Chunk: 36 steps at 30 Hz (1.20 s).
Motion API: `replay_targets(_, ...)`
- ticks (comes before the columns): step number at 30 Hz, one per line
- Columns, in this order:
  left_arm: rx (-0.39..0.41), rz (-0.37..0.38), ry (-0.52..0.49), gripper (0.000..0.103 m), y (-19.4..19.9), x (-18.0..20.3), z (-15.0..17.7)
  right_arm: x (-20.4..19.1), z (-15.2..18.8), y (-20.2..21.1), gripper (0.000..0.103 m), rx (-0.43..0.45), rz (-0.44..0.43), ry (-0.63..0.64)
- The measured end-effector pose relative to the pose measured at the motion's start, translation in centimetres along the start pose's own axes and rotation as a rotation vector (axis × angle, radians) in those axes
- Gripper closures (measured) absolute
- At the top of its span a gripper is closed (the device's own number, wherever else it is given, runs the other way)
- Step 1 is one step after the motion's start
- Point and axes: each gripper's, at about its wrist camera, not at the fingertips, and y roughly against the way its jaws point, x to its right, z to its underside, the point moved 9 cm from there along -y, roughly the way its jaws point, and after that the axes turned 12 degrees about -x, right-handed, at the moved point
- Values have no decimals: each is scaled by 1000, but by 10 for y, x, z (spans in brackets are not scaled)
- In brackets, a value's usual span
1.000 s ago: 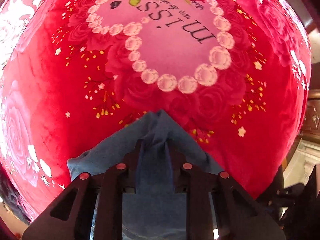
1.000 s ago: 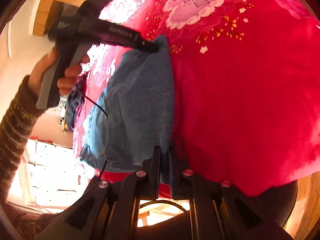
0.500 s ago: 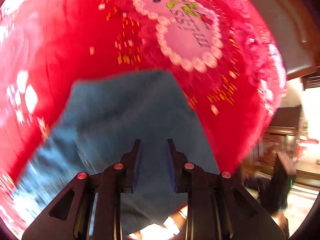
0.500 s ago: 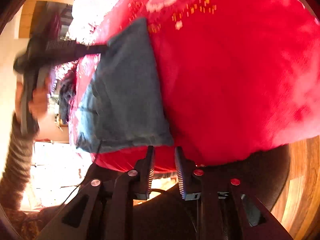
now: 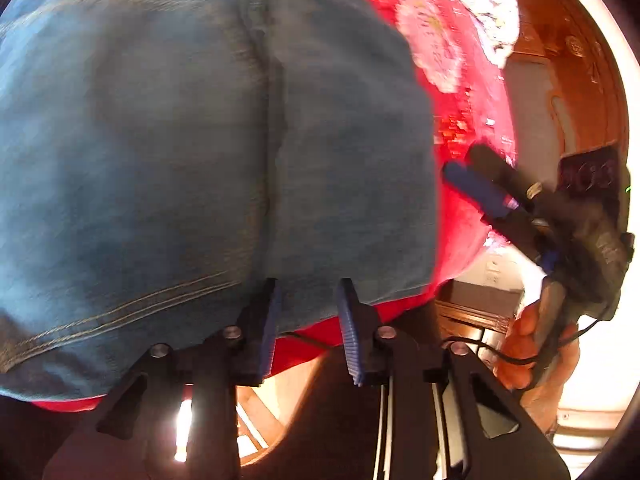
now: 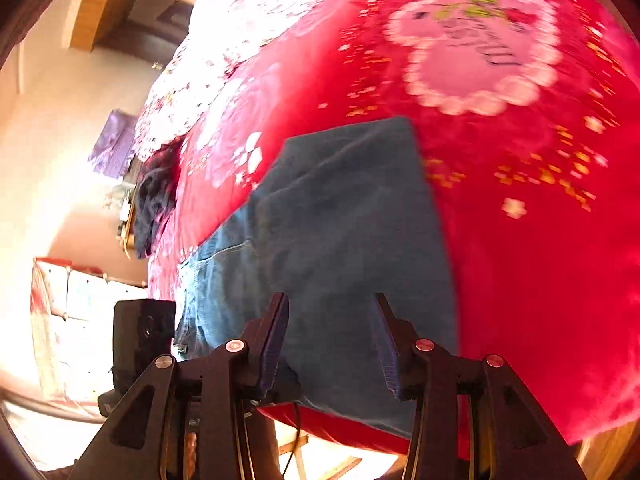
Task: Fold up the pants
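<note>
Both grippers, left & right, just spread, empty; denim pants thick, floppy — grab folded edge.

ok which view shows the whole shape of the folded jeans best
The right wrist view: the folded jeans lie with their far edge and both sides outlined against the red blanket. The left wrist view sits too close; denim fills most of it and is cropped.
</note>
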Motion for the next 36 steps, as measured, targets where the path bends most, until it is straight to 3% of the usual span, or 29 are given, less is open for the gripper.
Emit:
replay_targets(1, -21, 52, 17, 78, 1, -7, 4, -4, -4, -14, 41, -10, -4, 8)
replay_targets(4, -25, 184, 97, 78, 9, -23, 14, 21, -4, -53, 39, -90, 94, -45)
replay_targets(7, 44, 169, 60, 78, 37, -33, 24, 16, -7, -45, 39, -46, 113, -78)
replay_targets(9, 88, 156, 27, 77, 62, -42, 32, 3, -5, -34, 39, -3, 157, -36)
replay_targets(12, 173, 150, 46, 70, 111, -73, 41, -35, 4, -27, 38, 38, 216, 104)
replay_targets(14, 248, 148, 99, 55, 139, -101, 45, -63, 16, -37, 38, 30, 233, 199)
replay_targets(18, 381, 160, 213, 48, 191, -162, 45, -127, 40, -84, 38, -26, 299, 441)
replay_targets(21, 427, 215, 300, 33, 210, -200, 46, -170, 67, -129, 39, -89, 348, 620)
replay_targets(25, 405, 285, 361, 29, 211, -241, 37, -202, 98, -167, 39, -132, 418, 776)
replay_targets(33, 314, 396, 339, 29, 183, -246, -31, -226, 124, -220, 37, -150, 598, 960)
replay_targets(36, 282, 375, 341, 29, 182, -249, -43, -227, 127, -236, 33, -130, 688, 1014)
